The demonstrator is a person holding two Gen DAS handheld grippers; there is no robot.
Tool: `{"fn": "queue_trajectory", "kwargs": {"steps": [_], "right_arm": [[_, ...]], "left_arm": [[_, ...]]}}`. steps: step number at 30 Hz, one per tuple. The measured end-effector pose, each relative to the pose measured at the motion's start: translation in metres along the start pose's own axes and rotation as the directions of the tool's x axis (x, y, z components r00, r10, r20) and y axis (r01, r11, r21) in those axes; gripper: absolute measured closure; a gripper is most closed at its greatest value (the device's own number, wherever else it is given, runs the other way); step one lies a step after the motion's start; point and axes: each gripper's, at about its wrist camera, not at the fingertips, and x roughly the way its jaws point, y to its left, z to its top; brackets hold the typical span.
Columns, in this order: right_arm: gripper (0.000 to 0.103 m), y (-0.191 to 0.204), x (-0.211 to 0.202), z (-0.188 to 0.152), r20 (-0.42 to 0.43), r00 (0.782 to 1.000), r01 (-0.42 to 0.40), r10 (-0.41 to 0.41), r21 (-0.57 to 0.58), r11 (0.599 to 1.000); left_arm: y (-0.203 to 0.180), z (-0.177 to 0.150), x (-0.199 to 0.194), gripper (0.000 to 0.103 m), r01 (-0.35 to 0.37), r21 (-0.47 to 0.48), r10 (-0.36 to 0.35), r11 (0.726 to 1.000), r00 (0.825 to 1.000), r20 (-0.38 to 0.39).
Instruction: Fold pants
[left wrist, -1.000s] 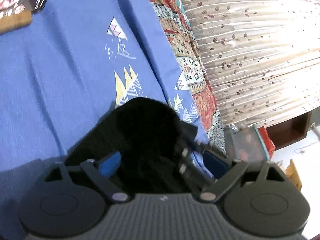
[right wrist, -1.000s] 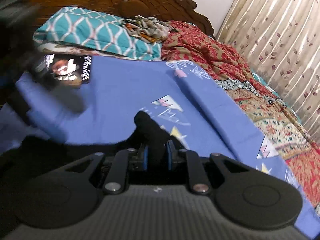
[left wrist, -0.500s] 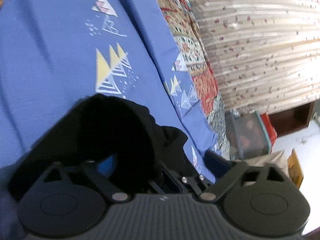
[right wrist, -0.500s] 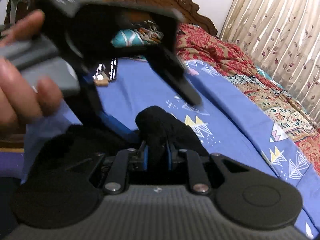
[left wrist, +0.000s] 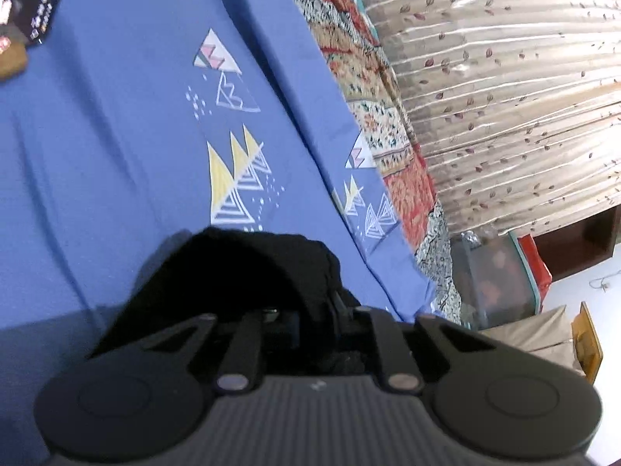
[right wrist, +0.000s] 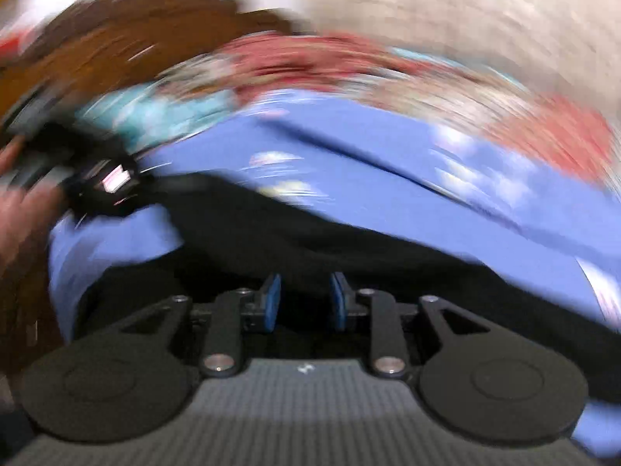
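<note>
One pair of black pants point(left wrist: 248, 268) is lying on the blue bed sheet point(left wrist: 97, 147), bunched up right in front of the left hand-held gripper point(left wrist: 310, 322). Its jaws have just been closing & are now clenched on a fold of the black cloth, which is humping up over the fingers. The right hand-held gripper point(right wrist: 304, 299) is showing 2 blue pads point(right wrist: 271, 295) w/ a gap between them; its jaws have just been opening and are standing apart, released, w/ the pants point(right wrist: 349, 240) spreading just beyond & nothing pinched. That view is heavily blurred. In the left view: 1 patterned quilt point(left wrist: 372, 89) along the sheet's far edge, 1 leaf-print curtain point(left wrist: 504, 97) beyond it, 1 dark packet point(left wrist: 35, 4) at top left. Several triangle prints are dotting the sheet.
</note>
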Motion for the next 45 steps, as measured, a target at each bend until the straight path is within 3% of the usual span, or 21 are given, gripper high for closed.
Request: {"fn": "queue_trajectory", "kwargs": {"steps": [2, 4, 6, 9, 10, 12, 14, 17, 19, 20, 21, 22, 23, 26, 31, 35, 38, 42, 43, 45], "right_arm": [[0.073, -0.053, -0.03, -0.005, 0.008, 0.995, 0.1, -0.103, 0.209, 0.973], [0.073, -0.113, -0.07, -0.02, 0.004, 0.972, 0.212, -0.237, 0.43, 0.878], [0.071, -0.166, -0.115, -0.039, -0.016, 0.927, 0.307, -0.375, 0.608, 0.732], [0.07, -0.239, -0.176, -0.071, -0.07, 0.841, 0.368, -0.537, 0.802, 0.471], [0.07, -0.258, -0.19, -0.082, -0.102, 0.815, 0.381, -0.57, 0.836, 0.395], [0.069, -0.298, -0.206, -0.1, -0.155, 0.786, 0.376, -0.599, 0.888, 0.265], [0.062, -0.327, -0.206, -0.109, -0.187, 0.778, 0.37, -0.6, 0.908, 0.196], [0.058, -0.359, -0.192, -0.115, -0.221, 0.762, 0.368, -0.609, 0.921, 0.127], [0.058, -0.372, -0.185, -0.119, -0.238, 0.763, 0.358, -0.6, 0.93, 0.086], [0.063, -0.374, -0.185, -0.124, -0.241, 0.769, 0.347, -0.592, 0.935, 0.07], [0.072, -0.38, -0.178, -0.124, -0.241, 0.775, 0.339, -0.584, 0.939, 0.062], [0.094, -0.383, -0.174, -0.12, -0.243, 0.778, 0.342, -0.58, 0.937, 0.065], [0.095, -0.384, -0.174, -0.115, -0.247, 0.777, 0.351, -0.578, 0.934, 0.072], [0.096, -0.373, -0.201, -0.098, -0.187, 0.758, 0.341, -0.625, 0.93, 0.135], [0.096, -0.357, -0.268, -0.066, -0.052, 0.752, 0.277, -0.658, 0.93, 0.243], [0.096, -0.335, -0.329, -0.084, -0.006, 0.73, 0.263, -0.683, 0.925, 0.274], [0.096, -0.318, -0.358, -0.126, -0.052, 0.715, 0.286, -0.697, 0.932, 0.224], [0.094, -0.305, -0.359, -0.198, -0.237, 0.694, 0.385, -0.68, 0.92, 0.072], [0.09, -0.304, -0.351, -0.209, -0.292, 0.69, 0.435, -0.662, 0.899, 0.056], [0.068, -0.301, -0.341, -0.22, -0.379, 0.649, 0.522, -0.66, 0.853, 0.024]], "left_arm": [[-0.002, 0.0, -0.006, 0.091, 0.0, 0.006, 0.0, 1.0, 1.0, 0.001], [-0.004, 0.001, -0.008, 0.091, -0.005, 0.009, 0.005, 1.0, 1.0, -0.007], [-0.008, 0.0, -0.007, 0.091, -0.013, 0.013, 0.014, 1.0, 1.0, -0.014], [-0.015, 0.001, -0.006, 0.091, -0.028, 0.022, 0.029, 0.999, 0.999, -0.021], [-0.018, 0.002, -0.006, 0.091, -0.031, 0.025, 0.032, 0.999, 0.999, -0.022], [-0.024, 0.005, -0.006, 0.091, -0.04, 0.03, 0.041, 0.999, 0.999, -0.022], [-0.028, 0.008, -0.006, 0.091, -0.053, 0.026, 0.054, 0.998, 0.998, -0.021], [-0.033, 0.013, -0.009, 0.091, -0.069, 0.018, 0.07, 0.997, 0.997, -0.015], [-0.036, 0.015, -0.011, 0.091, -0.079, 0.019, 0.079, 0.997, 0.997, -0.013], [-0.038, 0.016, -0.011, 0.091, -0.084, 0.018, 0.084, 0.996, 0.996, -0.014], [-0.039, 0.017, -0.012, 0.091, -0.088, 0.016, 0.088, 0.996, 0.996, -0.016], [-0.04, 0.018, -0.012, 0.091, -0.09, 0.012, 0.09, 0.996, 0.996, -0.018], [-0.041, 0.019, -0.013, 0.091, -0.09, 0.008, 0.09, 0.996, 0.996, -0.02], [-0.044, 0.022, -0.018, 0.091, -0.088, 0.004, 0.088, 0.996, 0.996, -0.019], [-0.044, 0.025, -0.041, 0.091, -0.063, 0.004, 0.063, 0.998, 0.998, 0.002], [-0.029, 0.015, -0.062, 0.091, -0.065, 0.011, 0.065, 0.998, 0.998, -0.008], [-0.004, -0.005, -0.07, 0.091, -0.09, -0.013, 0.089, 0.996, 0.995, -0.046], [0.033, -0.039, -0.065, 0.088, -0.181, -0.031, 0.176, 0.983, 0.977, -0.117], [0.04, -0.046, -0.062, 0.085, -0.221, -0.021, 0.216, 0.975, 0.968, -0.129], [0.047, -0.055, -0.059, 0.077, -0.268, -0.006, 0.264, 0.963, 0.954, -0.139]]}}
